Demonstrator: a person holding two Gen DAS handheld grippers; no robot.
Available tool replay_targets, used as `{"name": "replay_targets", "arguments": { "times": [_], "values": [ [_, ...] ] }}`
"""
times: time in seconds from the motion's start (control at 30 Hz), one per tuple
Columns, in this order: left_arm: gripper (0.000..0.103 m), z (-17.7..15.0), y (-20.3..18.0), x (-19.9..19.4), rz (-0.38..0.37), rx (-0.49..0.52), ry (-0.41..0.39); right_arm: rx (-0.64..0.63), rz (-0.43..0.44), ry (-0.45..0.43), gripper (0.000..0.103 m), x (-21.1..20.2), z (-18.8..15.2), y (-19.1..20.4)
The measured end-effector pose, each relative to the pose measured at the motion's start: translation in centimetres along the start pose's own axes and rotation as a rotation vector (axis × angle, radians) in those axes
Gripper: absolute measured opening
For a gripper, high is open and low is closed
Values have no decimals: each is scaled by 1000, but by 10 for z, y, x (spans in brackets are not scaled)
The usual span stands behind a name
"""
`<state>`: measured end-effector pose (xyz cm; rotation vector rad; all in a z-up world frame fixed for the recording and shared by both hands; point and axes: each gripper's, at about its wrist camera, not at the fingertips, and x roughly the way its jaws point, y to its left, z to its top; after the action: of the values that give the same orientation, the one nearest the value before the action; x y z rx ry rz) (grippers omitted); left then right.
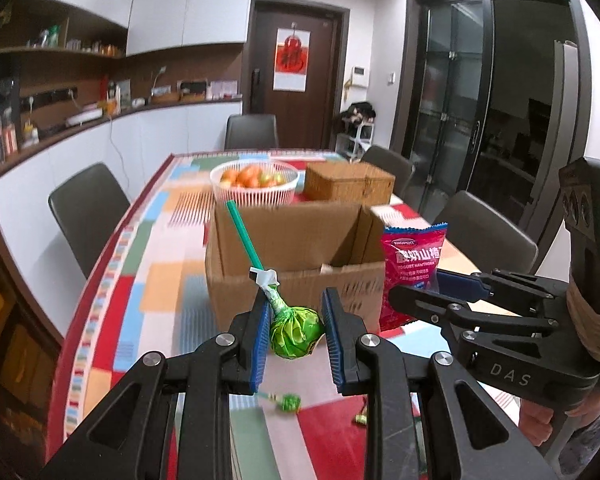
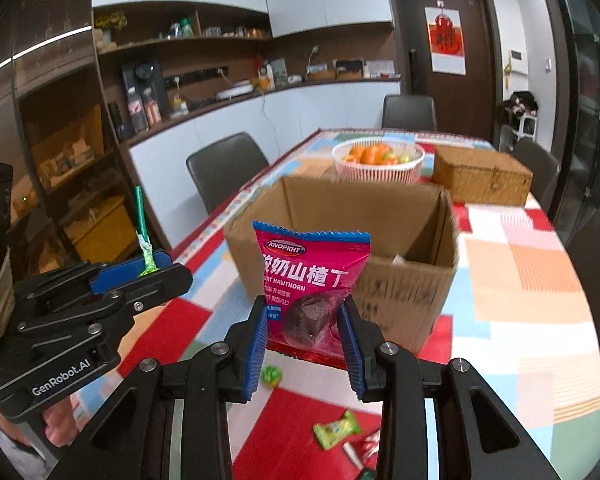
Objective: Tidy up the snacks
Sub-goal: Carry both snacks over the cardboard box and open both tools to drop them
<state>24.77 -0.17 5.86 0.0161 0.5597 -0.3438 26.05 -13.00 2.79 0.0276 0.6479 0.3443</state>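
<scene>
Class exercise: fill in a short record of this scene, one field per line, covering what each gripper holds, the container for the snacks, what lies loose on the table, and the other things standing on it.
Left gripper: shut on a green-wrapped lollipop with a teal stick
Right gripper: shut on a pink hawthorn snack packet
Container: open brown cardboard box, beyond both grippers
Loose on the patchwork tablecloth: small green-wrapped sweets, near edge
Also on table: white basket of orange fruit, woven wicker box

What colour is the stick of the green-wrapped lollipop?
Teal green lollipop stick, clearest in the left wrist view.
</scene>
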Motion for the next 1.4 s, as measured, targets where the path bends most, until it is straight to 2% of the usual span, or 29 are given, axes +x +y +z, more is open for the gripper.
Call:
{"name": "replay_targets", "arguments": {
  "times": [0.27, 0.5, 0.77, 1.1, 1.13, 1.17, 1.2, 1.23, 1.3, 1.4],
  "values": [
    [26, 36, -2, 11, 0, 23, -42, 17, -29, -76, 35, -6, 35, -14],
    [26, 57, 3, 39, -9, 28, -19, 45, -35, -87, 35, 7, 58, -31],
    [26, 74, 9, 76, -8, 18, 30, 88, -43, -54, 35, 34, 76, -50],
    [26, 79, 16, 130, 5, 13, 132, 85, -63, 26, 35, 73, 82, -60],
    [36, 79, 16, 134, 21, 22, 142, 87, -66, 30, 36, 75, 82, -61],
    [60, 79, 16, 134, 40, 25, 147, 87, -68, 32, 36, 78, 83, -62],
    [70, 79, 17, 133, 68, 26, 139, 80, -72, 33, 39, 81, 83, -62],
    [71, 76, 17, 128, 93, 32, 114, 74, -86, 43, 48, 84, 82, -63],
    [71, 72, 15, 118, 119, 57, 93, 87, -118, 43, 58, 82, 80, -65],
    [71, 66, 11, 103, 121, 76, 68, 92, -163, 13, 58, 69, 71, -67]
  ]
}}
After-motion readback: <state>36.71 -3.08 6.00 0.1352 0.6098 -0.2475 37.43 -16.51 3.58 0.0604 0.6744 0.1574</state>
